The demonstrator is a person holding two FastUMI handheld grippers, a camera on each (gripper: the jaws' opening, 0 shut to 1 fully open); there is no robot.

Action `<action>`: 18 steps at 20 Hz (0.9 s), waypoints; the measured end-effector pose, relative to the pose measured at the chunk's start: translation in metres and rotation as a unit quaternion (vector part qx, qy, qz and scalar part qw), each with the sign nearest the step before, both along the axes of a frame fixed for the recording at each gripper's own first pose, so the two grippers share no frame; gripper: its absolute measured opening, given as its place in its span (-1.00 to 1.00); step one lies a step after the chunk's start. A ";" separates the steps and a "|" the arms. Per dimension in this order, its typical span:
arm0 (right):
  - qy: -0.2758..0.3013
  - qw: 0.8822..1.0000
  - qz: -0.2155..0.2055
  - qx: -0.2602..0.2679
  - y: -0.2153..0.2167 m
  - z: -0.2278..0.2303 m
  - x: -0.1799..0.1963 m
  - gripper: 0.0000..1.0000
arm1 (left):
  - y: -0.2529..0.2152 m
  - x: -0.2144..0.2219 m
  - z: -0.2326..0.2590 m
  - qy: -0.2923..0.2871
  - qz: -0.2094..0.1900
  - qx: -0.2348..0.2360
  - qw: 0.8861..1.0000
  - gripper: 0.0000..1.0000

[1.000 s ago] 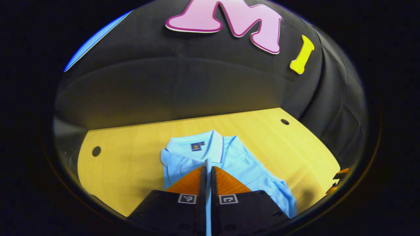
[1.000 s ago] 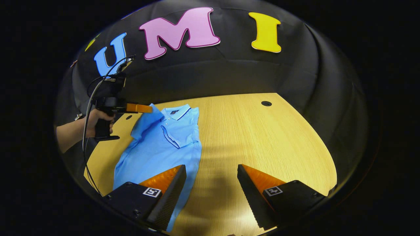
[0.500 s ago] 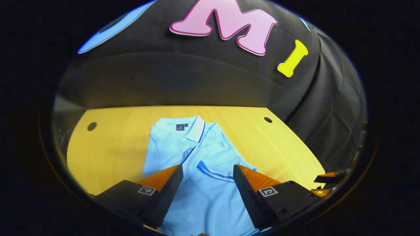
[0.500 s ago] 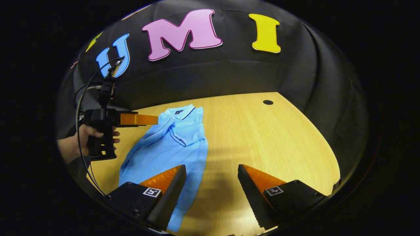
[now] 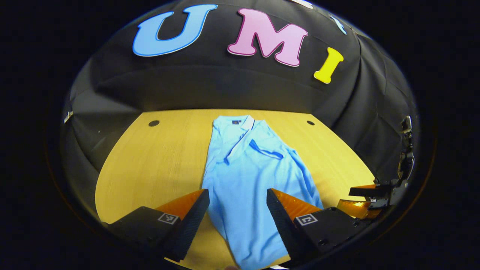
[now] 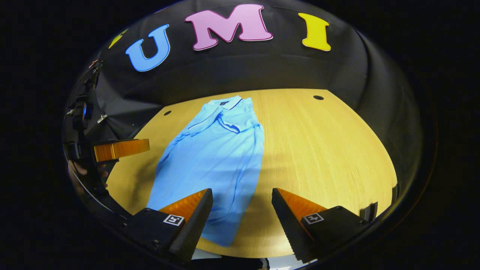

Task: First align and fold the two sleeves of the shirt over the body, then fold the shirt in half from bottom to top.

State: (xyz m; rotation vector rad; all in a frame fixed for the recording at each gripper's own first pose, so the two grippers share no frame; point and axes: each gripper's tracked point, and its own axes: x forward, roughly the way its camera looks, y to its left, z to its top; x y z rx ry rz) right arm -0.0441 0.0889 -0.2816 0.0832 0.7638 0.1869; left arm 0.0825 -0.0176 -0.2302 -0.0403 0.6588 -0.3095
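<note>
A light blue polo shirt (image 5: 251, 176) lies flat on the wooden table (image 5: 157, 161), collar at the far end, both sleeves folded over the body. In the right gripper view the same shirt (image 6: 217, 150) stretches from the collar down to its hem near me. My left gripper (image 5: 237, 210) is open, hovering above the lower part of the shirt, nothing between its fingers. My right gripper (image 6: 242, 210) is open too, above the shirt's bottom right edge and the bare table. The left gripper (image 6: 120, 149) also appears at the left of the right gripper view, and the right gripper (image 5: 369, 198) at the right edge of the left gripper view.
The table (image 6: 318, 150) has bare wood on both sides of the shirt, with small round holes (image 6: 318, 97) near its far corners. Black cloth walls close the booth behind and at the sides. A hand (image 6: 88, 172) holds the left gripper.
The left gripper let go of the sleeve, opened and drew back toward the hem. The right gripper also pulled back; more of the shirt now lies in view.
</note>
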 end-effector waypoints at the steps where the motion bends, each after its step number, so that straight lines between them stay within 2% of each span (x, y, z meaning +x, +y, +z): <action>1: 0.007 1.000 0.001 0.002 0.006 -0.004 -0.008 0.97 | 0.001 -0.017 -0.008 0.011 -0.003 0.002 1.000 0.94; 7: 0.048 0.999 0.005 0.000 0.027 -0.036 -0.045 0.97 | 0.003 -0.090 -0.052 0.049 -0.010 0.021 0.999 0.95; 14: 0.090 0.996 -0.008 0.002 0.040 -0.071 -0.063 0.97 | 0.000 -0.121 -0.096 0.080 -0.005 0.052 0.995 0.94; 15: 0.073 0.997 -0.007 -0.002 0.041 -0.069 -0.058 0.97 | 0.000 -0.123 -0.101 0.083 -0.004 0.055 0.995 0.95; 16: 0.080 0.997 -0.003 -0.011 0.040 -0.072 -0.062 0.98 | 0.000 -0.124 -0.107 0.089 -0.004 0.058 0.994 0.95; 17: 0.072 0.997 -0.001 -0.019 0.041 -0.071 -0.060 0.97 | 0.000 -0.128 -0.117 0.104 0.000 0.063 0.993 0.84; 18: 0.077 0.997 0.005 -0.027 0.042 -0.074 -0.062 0.98 | 0.006 -0.127 -0.117 0.095 0.007 0.078 0.992 0.95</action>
